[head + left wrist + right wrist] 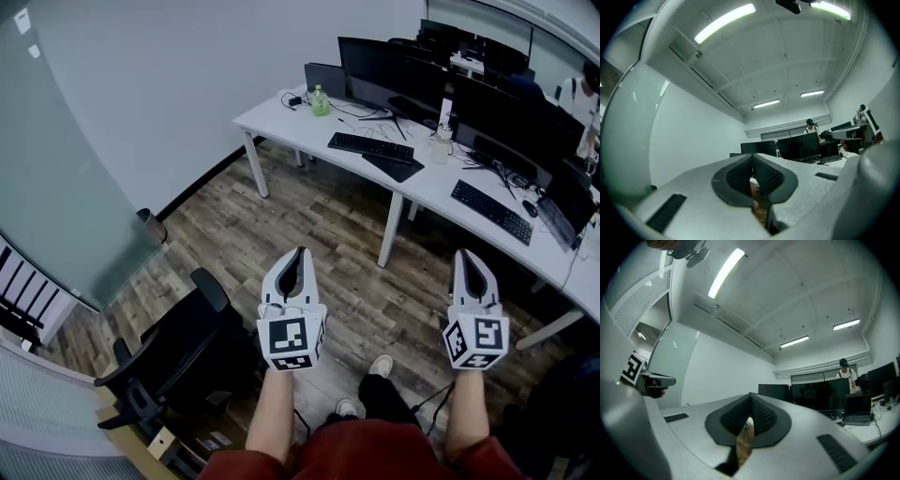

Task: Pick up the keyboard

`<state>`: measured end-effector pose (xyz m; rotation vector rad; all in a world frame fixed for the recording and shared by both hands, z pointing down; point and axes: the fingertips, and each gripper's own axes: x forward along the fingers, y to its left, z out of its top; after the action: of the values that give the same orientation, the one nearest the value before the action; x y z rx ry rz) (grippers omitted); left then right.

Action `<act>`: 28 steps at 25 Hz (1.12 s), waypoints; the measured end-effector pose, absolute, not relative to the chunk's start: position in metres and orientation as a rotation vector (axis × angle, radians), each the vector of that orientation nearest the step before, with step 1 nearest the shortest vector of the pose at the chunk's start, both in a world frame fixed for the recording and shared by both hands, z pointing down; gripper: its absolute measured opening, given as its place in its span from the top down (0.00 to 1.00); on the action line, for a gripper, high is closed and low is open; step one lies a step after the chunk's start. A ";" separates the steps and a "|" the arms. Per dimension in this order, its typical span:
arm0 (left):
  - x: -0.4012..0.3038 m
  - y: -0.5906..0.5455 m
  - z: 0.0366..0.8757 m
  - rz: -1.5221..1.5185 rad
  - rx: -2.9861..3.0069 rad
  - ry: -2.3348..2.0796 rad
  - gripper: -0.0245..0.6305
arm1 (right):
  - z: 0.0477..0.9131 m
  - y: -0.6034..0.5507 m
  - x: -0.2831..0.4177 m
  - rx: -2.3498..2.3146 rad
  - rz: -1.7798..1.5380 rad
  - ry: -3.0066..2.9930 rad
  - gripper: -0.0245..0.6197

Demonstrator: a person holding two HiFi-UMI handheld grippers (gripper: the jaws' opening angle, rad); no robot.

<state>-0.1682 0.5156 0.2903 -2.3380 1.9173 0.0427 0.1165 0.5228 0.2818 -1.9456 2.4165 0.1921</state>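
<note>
The left gripper (298, 255) and the right gripper (466, 255) both have their jaws pressed together with nothing between them, as each gripper view confirms (752, 156) (750, 395).

They hang over the wood-plank floor (309, 225), well apart from the long white desk (277, 116) where the task's things lie. Behind the row of wide black monitors (375, 66), more screens fill the room, and a black office chair (178, 347) stands at the person's left. Two flat black keyboards rest on the desk: the far keyboard (371, 145) beside a monitor stand, and the near keyboard (492, 212) further right. A small green bottle (320, 101) stands near the desk's far end.

The main risk, as I judge it, is ambiguity: two keyboards fit the task, and reaching for the wrong one wastes the approach. The jaws would also need to part first; arriving closed would only shove a thin keyboard into cables or stands.

Both forearms stretch forward side by side, grippers about level and pointing toward the desk, marker cubes facing the camera.
</note>
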 end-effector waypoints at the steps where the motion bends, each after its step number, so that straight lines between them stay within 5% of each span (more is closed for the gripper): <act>1: -0.169 0.512 0.291 0.044 -2.341 1.917 0.95 | 0.283 0.519 0.116 -1.949 0.192 2.416 0.96; 28: -0.131 0.271 0.332 -0.083 -2.381 1.884 0.95 | 0.344 0.282 0.151 -1.998 0.053 2.386 0.96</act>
<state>-0.1310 0.2708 0.3318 -2.3806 1.8839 -0.0834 0.1511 0.2821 0.3436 -1.9982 2.3857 0.0526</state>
